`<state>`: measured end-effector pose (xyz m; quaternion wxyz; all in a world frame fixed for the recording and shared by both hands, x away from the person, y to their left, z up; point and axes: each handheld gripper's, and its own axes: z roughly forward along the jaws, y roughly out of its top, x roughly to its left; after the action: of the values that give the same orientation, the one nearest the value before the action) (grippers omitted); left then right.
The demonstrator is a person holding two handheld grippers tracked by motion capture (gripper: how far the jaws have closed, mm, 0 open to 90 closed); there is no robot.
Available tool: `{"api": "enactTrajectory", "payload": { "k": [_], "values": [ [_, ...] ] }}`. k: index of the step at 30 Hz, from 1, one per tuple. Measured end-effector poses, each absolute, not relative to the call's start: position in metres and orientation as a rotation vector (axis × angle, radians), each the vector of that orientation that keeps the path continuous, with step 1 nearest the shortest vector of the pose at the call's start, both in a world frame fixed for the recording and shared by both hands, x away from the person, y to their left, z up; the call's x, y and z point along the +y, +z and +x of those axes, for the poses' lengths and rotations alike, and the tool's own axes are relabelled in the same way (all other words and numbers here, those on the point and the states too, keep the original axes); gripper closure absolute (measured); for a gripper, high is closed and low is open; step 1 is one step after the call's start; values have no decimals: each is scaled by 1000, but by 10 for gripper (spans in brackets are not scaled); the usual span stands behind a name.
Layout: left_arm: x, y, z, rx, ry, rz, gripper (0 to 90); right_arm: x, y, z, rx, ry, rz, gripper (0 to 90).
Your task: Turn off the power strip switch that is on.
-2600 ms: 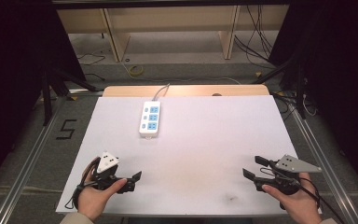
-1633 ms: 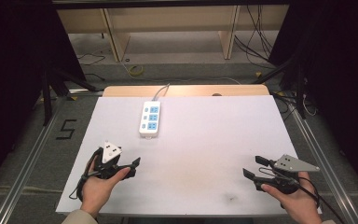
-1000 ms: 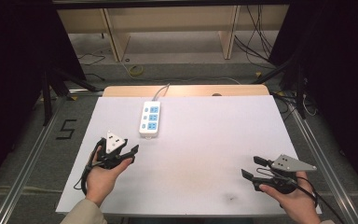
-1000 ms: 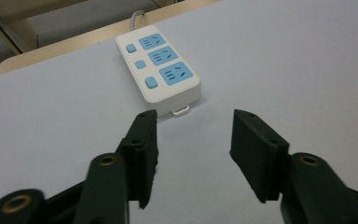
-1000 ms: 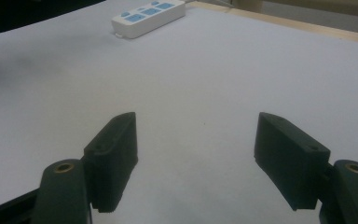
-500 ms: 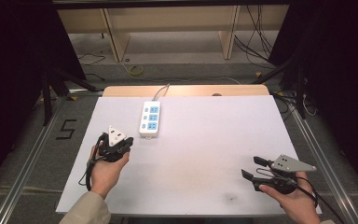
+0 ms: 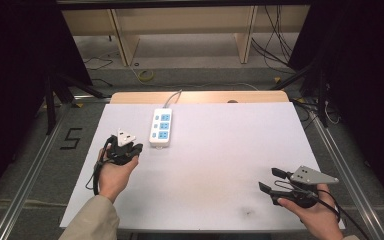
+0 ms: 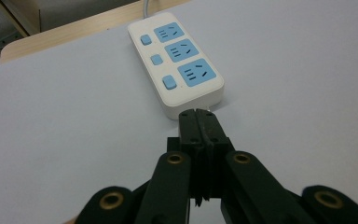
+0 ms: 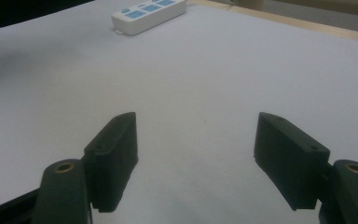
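A white power strip (image 7: 161, 126) with three blue sockets and blue switches lies at the back middle-left of the white table; its cord runs off the far edge. My left gripper (image 7: 136, 148) is shut with nothing between its jaws, its tips just short of the strip's near end (image 8: 193, 100), pointing at it (image 8: 198, 115). My right gripper (image 7: 270, 181) rests open near the front right of the table, jaws wide apart over bare surface (image 9: 196, 140). The power strip (image 9: 147, 16) lies far off at the top of the right gripper view.
The white table surface (image 7: 220, 150) has a wooden strip (image 7: 200, 96) along its far edge. Metal rails (image 7: 350, 170) run down both sides. A "5" mark (image 7: 71, 138) is on the floor to the left. Shelving and cables stand behind.
My left gripper has moved forward from the front left of the table toward the power strip and has shut. The right gripper has stayed in place, open.
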<state>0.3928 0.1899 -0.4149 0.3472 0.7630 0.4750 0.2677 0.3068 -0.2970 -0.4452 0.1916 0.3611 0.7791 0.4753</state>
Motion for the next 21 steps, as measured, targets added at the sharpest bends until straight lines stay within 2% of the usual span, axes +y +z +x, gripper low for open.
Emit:
{"api": "enactTrajectory", "payload": {
  "k": [21],
  "values": [
    [188,-411,427,1292,635,2019,898,-293,-446,306,2207,1352,996,306]
  ]
}}
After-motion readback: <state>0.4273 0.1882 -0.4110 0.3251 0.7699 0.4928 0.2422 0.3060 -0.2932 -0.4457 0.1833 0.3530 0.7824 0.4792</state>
